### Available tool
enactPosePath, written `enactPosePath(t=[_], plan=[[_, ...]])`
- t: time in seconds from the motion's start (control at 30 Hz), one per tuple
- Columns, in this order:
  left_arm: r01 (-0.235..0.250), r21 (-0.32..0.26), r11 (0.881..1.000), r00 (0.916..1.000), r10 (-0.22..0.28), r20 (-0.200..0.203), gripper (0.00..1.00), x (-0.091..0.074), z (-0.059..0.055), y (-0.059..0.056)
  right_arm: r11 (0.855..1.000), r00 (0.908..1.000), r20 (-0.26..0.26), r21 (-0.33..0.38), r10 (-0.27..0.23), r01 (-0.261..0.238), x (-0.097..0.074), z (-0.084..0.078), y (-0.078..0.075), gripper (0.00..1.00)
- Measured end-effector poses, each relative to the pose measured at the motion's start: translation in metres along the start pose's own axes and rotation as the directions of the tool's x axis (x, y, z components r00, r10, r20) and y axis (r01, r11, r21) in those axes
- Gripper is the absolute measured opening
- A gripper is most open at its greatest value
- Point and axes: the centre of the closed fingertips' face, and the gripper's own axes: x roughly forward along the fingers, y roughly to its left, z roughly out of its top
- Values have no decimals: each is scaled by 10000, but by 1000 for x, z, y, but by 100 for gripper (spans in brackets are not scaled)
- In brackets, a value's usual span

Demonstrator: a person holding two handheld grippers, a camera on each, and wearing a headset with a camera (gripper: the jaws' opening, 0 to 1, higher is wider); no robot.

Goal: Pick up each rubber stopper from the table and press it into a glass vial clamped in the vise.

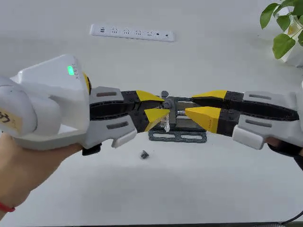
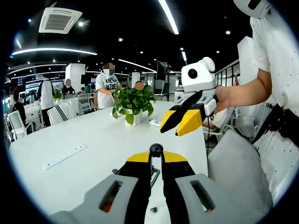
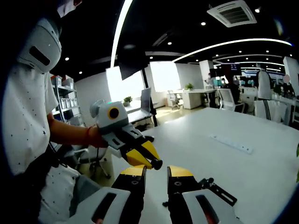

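Left hand (image 1: pixel 19 161): closest to the viewer in the head view, wrapped around the white body of the left gripper.
Left gripper (image 1: pixel 164 107): extends in from the left. Its yellow-tipped jaws are clenched on a dark rubber stopper (image 2: pixel 155 149), which is pinched at the very tips.
Right gripper (image 1: pixel 189 104): extends in from the right, facing the left one. Its jaws are spread apart, with nothing held between them.
Vise (image 1: pixel 179 124): dark, set on a slotted base plate on the white table (image 1: pixel 213 189), below and between the two sets of tips.
Glass vial (image 1: pixel 166 125): a clear shape at the vise's left side, just under the held stopper — how it is clamped cannot be told.
Second stopper (image 1: pixel 144 154): lies on the table just in front of the vise.
Third stopper (image 1: pixel 164 94): is seen just behind the vise.
Power strip (image 1: pixel 132 32): white, laid along the far side of the table.
Plant (image 1: pixel 283 28): green leaves at the top right corner.
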Motion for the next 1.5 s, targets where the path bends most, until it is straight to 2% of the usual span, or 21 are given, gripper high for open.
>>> enactPosePath(t=[0.13,0.27,0.37,0.43,0.5,0.57,0.67,0.8,0.87,0.97,1.07,1.2,1.5], plan=[[530,-298,9982,9984,-523,219,4,-3,6,-6,9980,9985,78,-327,535,-532,-1,9,10,15],[1035,-315,9941,9942,-1025,340,4,-6,13,-14,9939,9948,194,-483,999,-988,-3,15,15,15],[1536,-397,9873,9866,-1510,623,4,-9,23,-22,9884,9907,73,-691,1362,-1354,-4,17,19,15],[1695,-452,9845,9830,-1656,789,4,-11,29,-25,9843,9880,17,-860,1547,-1540,-4,18,23,15],[1876,-556,9807,9779,-1812,1039,4,-14,37,-26,9781,9818,36,-876,1898,-1887,-4,22,32,15],[2189,-766,9727,9689,-2074,1353,4,-18,45,-30,9708,9731,244,-794,2291,-2265,-7,27,38,16],[2474,-771,9659,9595,-2331,1582,4,-22,54,-35,9672,9687,403,-787,2450,-2414,-10,33,41,16],[2728,-872,9581,9494,-2535,1852,3,-27,64,-38,9584,9545,956,-701,2824,-2765,-13,48,50,15],[2908,-902,9525,9418,-2683,2027,3,-28,69,-41,9546,9498,1038,-751,2951,-2884,-15,52,53,14],[3055,-860,9483,9352,-2819,2141,3,-29,75,-45,9491,9441,1092,-868,3111,-3027,-16,55,55,14],[3175,-852,9444,9306,-2931,2191,3,-28,77,-47,9425,9391,1021,-1015,3282,-3183,-16,56,59,14],[3307,-857,9398,9248,-3046,2281,3,-29,79,-49,9395,9368,1016,-1126,3348,-3236,-17,56,60,12],[3423,-898,9353,9210,-3152,2289,3,-29,80,-51,9388,9353,1090,-1149,3367,-3246,-17,56,61,8]])
